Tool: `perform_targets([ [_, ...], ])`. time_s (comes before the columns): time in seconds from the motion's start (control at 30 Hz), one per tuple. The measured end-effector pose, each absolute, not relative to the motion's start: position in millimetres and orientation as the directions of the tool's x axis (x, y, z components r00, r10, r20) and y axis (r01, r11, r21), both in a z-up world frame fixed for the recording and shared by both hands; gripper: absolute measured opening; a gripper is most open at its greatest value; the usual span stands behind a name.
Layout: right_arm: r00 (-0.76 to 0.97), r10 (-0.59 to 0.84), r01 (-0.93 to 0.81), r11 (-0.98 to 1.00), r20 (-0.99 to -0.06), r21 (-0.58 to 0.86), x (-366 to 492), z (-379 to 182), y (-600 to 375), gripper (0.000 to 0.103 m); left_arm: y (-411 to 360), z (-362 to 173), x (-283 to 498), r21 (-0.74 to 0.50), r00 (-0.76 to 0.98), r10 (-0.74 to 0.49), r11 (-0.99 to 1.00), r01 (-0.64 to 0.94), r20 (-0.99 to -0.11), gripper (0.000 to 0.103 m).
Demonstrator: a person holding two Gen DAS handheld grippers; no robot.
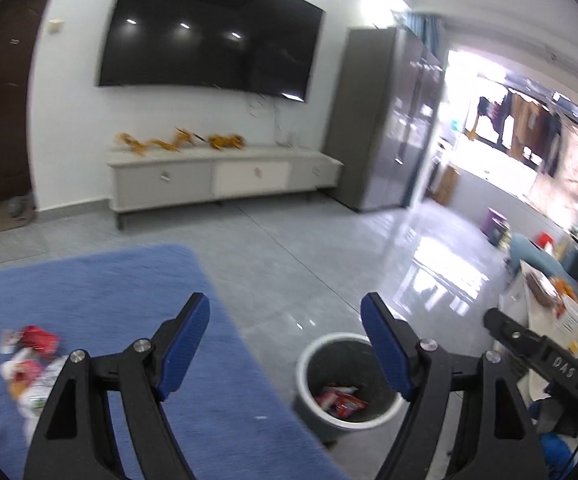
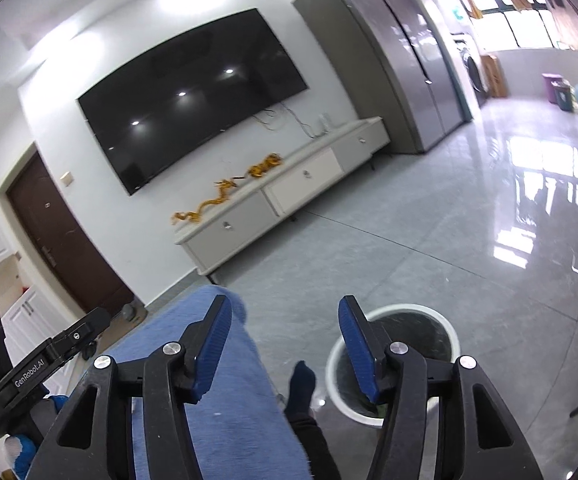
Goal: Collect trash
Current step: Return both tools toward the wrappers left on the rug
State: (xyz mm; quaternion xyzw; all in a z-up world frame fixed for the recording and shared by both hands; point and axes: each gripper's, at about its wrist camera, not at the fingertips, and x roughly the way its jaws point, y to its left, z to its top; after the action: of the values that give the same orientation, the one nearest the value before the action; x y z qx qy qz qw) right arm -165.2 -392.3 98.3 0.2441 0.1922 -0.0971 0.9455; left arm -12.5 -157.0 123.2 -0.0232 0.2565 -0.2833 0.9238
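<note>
From the left wrist, the left gripper [image 1: 285, 332] hangs with its blue ribbed pads spread wide and nothing between them. At 12 o'clock a dark wall-mounted television [image 1: 209, 36] sits above a low grey media cabinet [image 1: 225, 178]; a tall grey wardrobe [image 1: 385, 120] stands at 2 o'clock. Crumpled red-and-white wrappers [image 1: 29, 368] lie blurred on the fuzzy blue rug [image 1: 101, 292] at 9 o'clock. The round grey trash bin [image 1: 345, 380], white-rimmed, stands on glossy grey tiles at 5 o'clock, just beside the rug, with red wrappers inside.

From the right wrist, the right gripper [image 2: 283, 320] is parted and empty. The bin [image 2: 393, 356] sits at 5 o'clock behind its right finger; a person's dark-socked foot [image 2: 301, 384] rests between rug [image 2: 225, 400] and bin.
</note>
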Motion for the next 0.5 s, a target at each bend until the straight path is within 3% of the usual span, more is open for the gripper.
perform_targets([
  [0.5,0.934,0.054,0.088,0.923,-0.352,0.375,-132.3,125.5,-297.2,0.055,31.7,130.3,-48.9,-0.056,0.913,-0.188,0.982,0.180,-0.362,0.077],
])
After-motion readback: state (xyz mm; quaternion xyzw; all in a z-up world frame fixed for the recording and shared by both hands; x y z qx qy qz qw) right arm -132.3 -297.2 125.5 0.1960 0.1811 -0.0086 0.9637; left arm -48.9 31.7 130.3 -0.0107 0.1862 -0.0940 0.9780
